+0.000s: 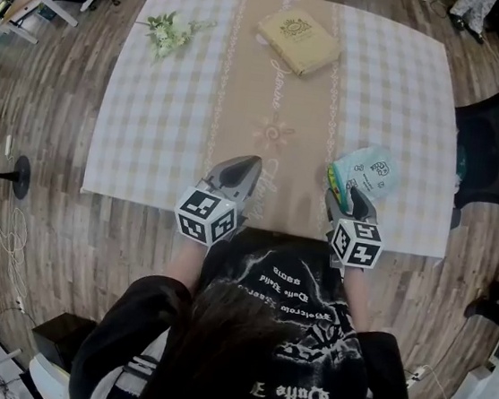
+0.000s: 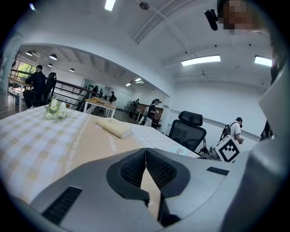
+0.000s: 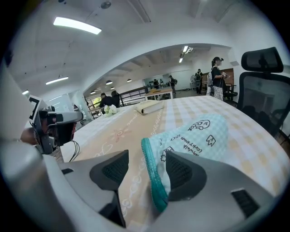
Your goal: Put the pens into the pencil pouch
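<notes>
Lying at about 4 o'clock on the checked table (image 1: 151, 119), the pouch (image 1: 366, 170) was a pale teal bag printed with small doodles, with a darker teal zip edge. It rested flat on the cloth, its zip end turned toward 7 o'clock, at the near edge. A thin strip of green and yellow showed along that end in the head view; whether that was pens, and what else the pouch held, could not be told.

The right gripper (image 1: 351, 197) sat at the pouch's near end with its jaws spread wide. In the right gripper view the zip edge of the pouch (image 3: 199, 133) stood between them, close against the right pad and clear of the left, so the right gripper (image 3: 146, 158) pinched nothing.

The left gripper (image 1: 252, 163) hovered near 6 o'clock, well apart from the pouch. Its jaws were pressed together with nothing between them, as the left gripper (image 2: 145, 152) showed in its own view.

A cream book (image 1: 298, 39) lay at 12 o'clock, flowers (image 1: 169, 32) at 10 o'clock.
</notes>
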{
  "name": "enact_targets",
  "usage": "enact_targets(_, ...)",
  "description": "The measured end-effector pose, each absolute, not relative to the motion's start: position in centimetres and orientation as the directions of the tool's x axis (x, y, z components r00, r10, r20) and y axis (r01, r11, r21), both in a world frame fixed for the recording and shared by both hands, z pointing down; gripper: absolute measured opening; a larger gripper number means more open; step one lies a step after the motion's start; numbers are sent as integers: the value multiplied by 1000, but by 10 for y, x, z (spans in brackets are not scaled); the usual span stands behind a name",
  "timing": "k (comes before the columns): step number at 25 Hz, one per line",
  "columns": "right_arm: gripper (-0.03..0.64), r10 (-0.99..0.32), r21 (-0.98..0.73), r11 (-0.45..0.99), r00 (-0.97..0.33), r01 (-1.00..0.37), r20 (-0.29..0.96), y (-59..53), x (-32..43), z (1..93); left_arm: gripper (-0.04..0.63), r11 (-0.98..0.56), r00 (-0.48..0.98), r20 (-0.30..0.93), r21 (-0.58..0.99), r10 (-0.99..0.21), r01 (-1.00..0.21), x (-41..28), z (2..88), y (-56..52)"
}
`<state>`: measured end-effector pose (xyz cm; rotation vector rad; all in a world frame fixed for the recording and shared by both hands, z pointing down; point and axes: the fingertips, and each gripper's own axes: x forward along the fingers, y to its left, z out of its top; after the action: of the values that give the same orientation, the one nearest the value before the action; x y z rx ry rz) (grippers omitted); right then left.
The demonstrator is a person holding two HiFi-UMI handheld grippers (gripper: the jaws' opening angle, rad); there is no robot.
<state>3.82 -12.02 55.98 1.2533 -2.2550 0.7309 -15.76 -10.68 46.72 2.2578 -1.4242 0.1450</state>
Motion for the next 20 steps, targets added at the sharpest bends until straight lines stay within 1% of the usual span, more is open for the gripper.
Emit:
enact_targets(7, 268, -705, -206, 461, -498, -863, 506, -124, 27, 520, 21, -353, 450, 322, 318, -833, -880, -161, 468, -94)
enact_targets(11, 268, -727, -185, 515, -541, -837, 424, -121, 9, 490, 21, -353, 431, 321, 273, -843, -895, -169, 464, -84)
enact_targets(15, 264, -749, -152, 544, -559, -825, 355, -116, -1, 468, 21, -329, 397, 291, 257, -870, -909, -183, 456, -75)
enact_targets(20, 220, -770, -119, 541, -548, -832, 328, -107, -7, 460, 21, -291, 355, 265, 253, -896, -923, -203, 450, -66)
